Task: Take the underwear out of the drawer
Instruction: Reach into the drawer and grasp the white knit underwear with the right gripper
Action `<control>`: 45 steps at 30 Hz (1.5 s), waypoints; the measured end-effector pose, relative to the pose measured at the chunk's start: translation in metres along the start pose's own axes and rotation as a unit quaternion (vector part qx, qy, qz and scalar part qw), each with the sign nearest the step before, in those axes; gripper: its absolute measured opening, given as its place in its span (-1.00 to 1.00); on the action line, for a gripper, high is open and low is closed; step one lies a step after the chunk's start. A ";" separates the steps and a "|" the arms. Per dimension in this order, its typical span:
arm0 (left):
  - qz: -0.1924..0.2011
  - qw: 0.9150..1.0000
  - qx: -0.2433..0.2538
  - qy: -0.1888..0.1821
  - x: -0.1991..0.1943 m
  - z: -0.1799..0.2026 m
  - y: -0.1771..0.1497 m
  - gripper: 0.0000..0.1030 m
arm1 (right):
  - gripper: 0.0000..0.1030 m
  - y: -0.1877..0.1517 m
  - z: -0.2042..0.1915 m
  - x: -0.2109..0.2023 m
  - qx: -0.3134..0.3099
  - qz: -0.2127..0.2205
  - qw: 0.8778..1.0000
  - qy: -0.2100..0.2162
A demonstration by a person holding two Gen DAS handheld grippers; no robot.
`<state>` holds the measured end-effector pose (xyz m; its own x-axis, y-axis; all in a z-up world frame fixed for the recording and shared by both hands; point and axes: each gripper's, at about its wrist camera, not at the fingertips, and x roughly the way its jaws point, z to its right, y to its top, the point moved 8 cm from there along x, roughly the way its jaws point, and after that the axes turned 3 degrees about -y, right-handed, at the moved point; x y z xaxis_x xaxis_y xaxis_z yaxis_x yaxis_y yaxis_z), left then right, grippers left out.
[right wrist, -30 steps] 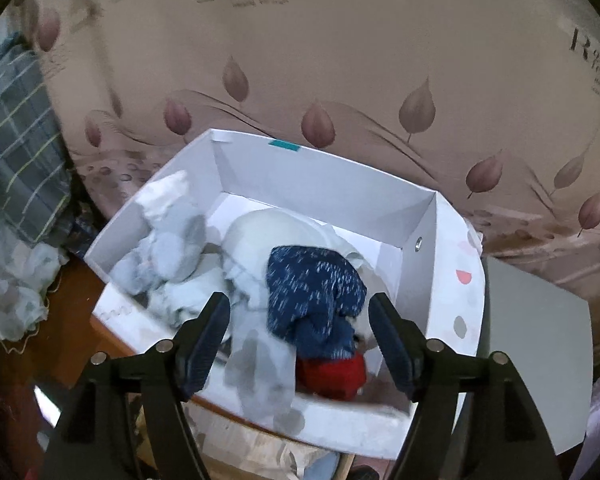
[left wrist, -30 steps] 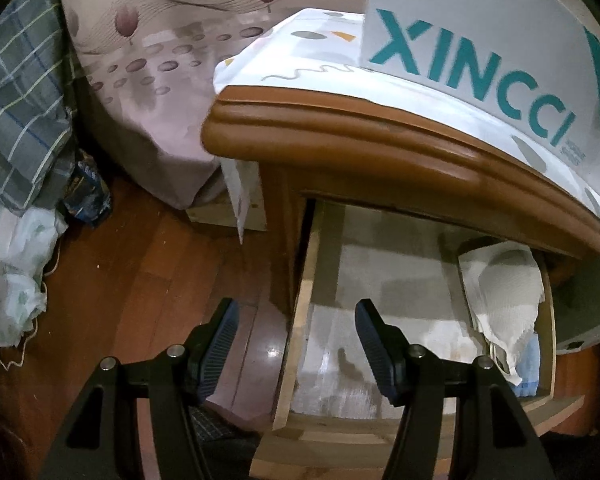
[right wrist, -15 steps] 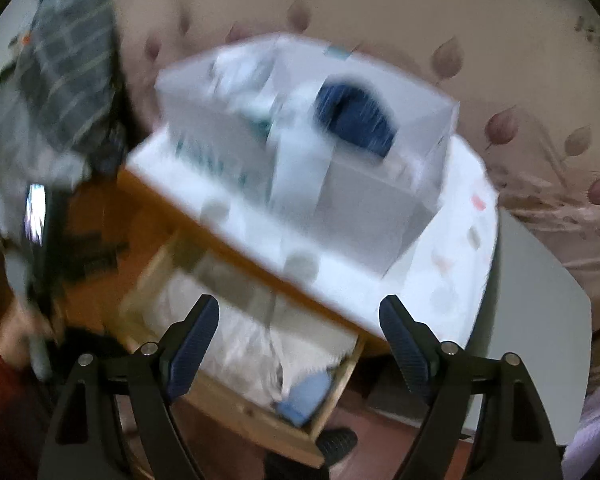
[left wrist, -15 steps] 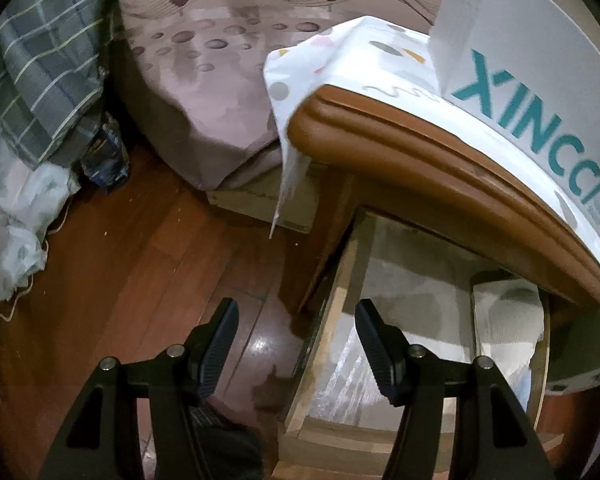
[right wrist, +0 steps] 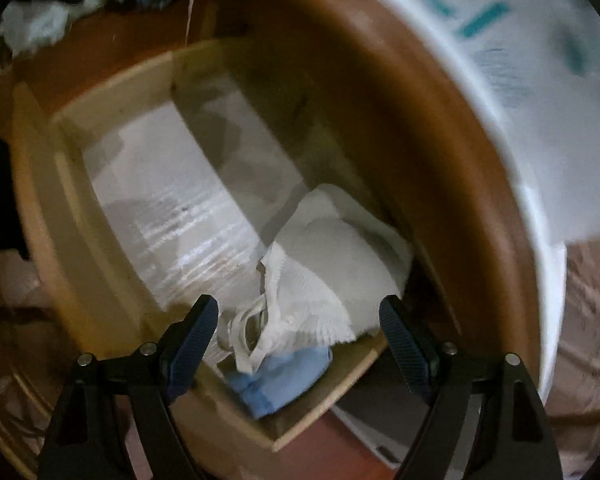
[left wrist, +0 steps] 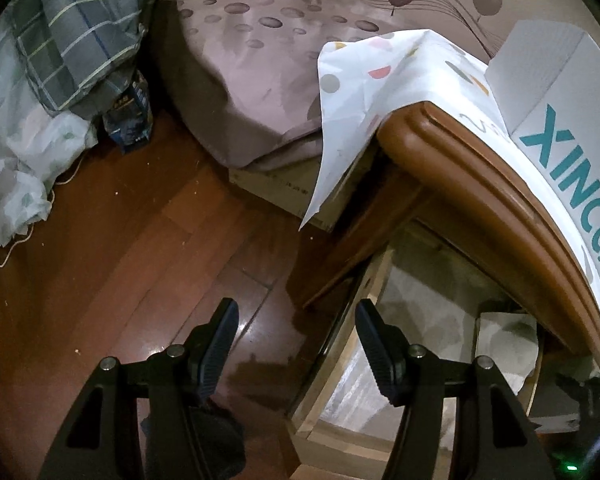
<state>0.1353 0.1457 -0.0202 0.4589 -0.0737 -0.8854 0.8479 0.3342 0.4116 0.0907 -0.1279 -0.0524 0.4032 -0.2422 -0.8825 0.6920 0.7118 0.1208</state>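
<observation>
Floor: dark red-brown wood boards (left wrist: 148, 240), glossy, with small crumbs scattered on them.
Bed: mauve sheet with leaf print (left wrist: 268, 64), just beside the table.
Table: brown wood top with a rounded edge (left wrist: 472, 184), covered by a spotted white cloth (left wrist: 364, 92); a white box with teal letters (left wrist: 556, 120) stands on it.
Drawer: pulled out under the table top (right wrist: 100, 216), lined with pale paper.
Underwear: white piece (right wrist: 332, 272) in the drawer's right end, lying on a blue piece (right wrist: 280, 376).
Left gripper (left wrist: 296, 344): jaws wide apart, empty, above the floor and the drawer's left edge.
Right gripper (right wrist: 300, 340): jaws wide apart, empty, framing the white underwear.
Corner: plaid blanket (left wrist: 72, 28) and white bag (left wrist: 16, 168) heaped at the left.
</observation>
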 end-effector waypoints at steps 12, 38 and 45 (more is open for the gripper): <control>-0.013 1.000 -0.008 -0.006 0.004 -0.004 -0.002 0.21 | 0.72 0.005 -0.010 0.067 -0.077 -0.028 0.994 -0.074; -0.022 1.000 0.021 0.003 0.007 0.007 -0.005 0.21 | 1.00 -0.001 0.004 0.115 -0.076 -0.005 0.991 -0.107; -0.024 0.999 0.031 0.006 0.008 0.009 -0.004 0.21 | 1.00 -0.010 -0.001 0.106 -0.069 0.008 0.992 -0.106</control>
<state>0.1380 0.1355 -0.0270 0.4150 -0.0761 -0.9067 0.8834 0.2724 0.3814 0.1258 -0.1603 -0.1475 0.5403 -0.3541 -0.7633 0.6025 0.7961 0.0572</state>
